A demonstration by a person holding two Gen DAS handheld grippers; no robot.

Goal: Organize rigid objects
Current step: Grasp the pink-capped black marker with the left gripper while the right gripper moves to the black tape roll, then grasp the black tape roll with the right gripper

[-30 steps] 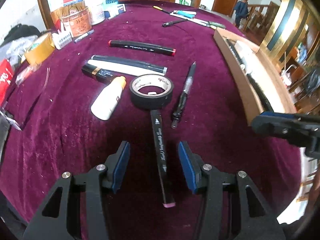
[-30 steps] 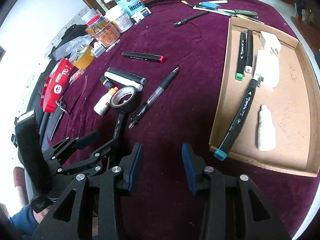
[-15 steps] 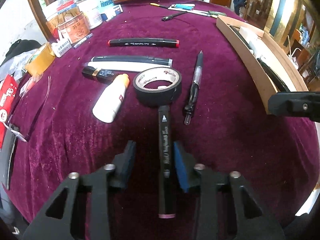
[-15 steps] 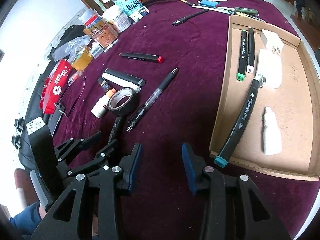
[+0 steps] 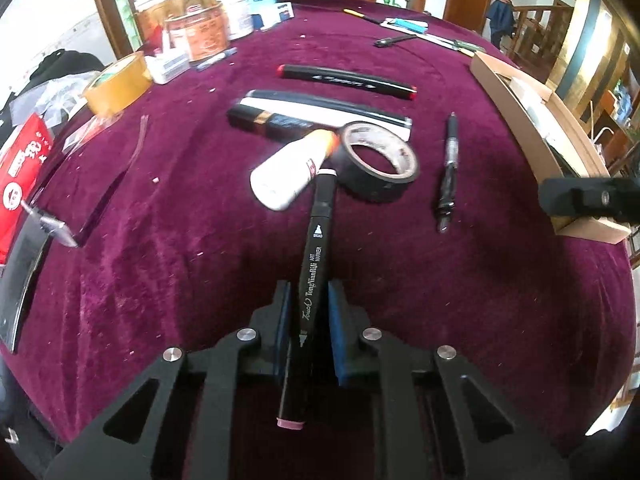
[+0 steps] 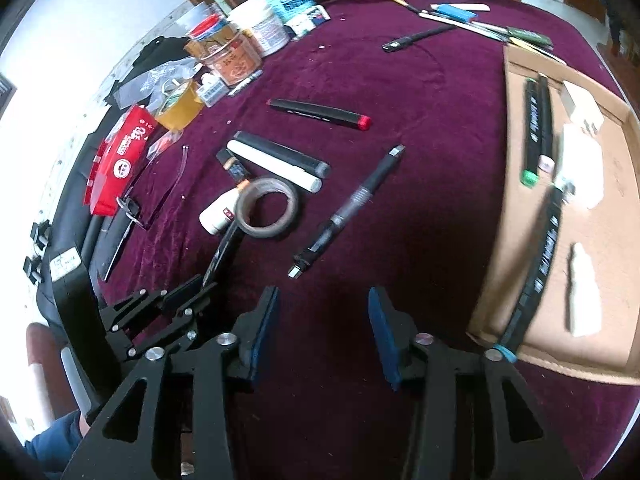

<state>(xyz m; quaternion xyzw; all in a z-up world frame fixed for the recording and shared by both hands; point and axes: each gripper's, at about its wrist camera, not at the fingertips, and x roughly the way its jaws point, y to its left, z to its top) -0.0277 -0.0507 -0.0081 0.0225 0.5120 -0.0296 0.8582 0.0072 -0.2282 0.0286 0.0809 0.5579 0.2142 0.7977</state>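
Left gripper (image 5: 306, 316): fingers closed on the marker (image 5: 314, 264), pads clamped at mid-barrel. Marker pointing away from the camera, far cap beside the white bottle (image 5: 292, 170) and the tape roll (image 5: 378, 160), pink end cap projecting back between the gripper arms. Whether lifted clear of the counter (image 5: 160, 240) or resting on it: cannot tell.

Right gripper (image 6: 322, 332): fingers opening, nothing between them, above bare counter near the corner of the cardboard tray (image 6: 616, 364).

Likely step: carrying the marker to the tray, where other markers and white items already lie.

Risks from here:
- Far cap close to the bottle and tape roll. Possible nudge or roll of either if swung sideways before lifting.
- Round, smooth barrel held between flat pads. Possible pivot or slip under a fast swing, with the long front end drooping.
- Tray wall raised. Possible catch of the leading end if brought in too low.
- Right gripper close to the tray corner, in the probable path. Possible collision between grippers.
- Pen (image 5: 448, 172) between marker and tray. Possible knock during a low pass.

Legible writing:
- Marker barrel: "Touch", "TongNianRiji", "ART MARKER", "BROAD" under a small tip symbol.
- Red packet (image 6: 120, 160) at the left counter edge: white characters, not readable.
- Tins and tubs at the far edge: printed labels, too small to read.
- Tape roll core: faint print, unreadable.
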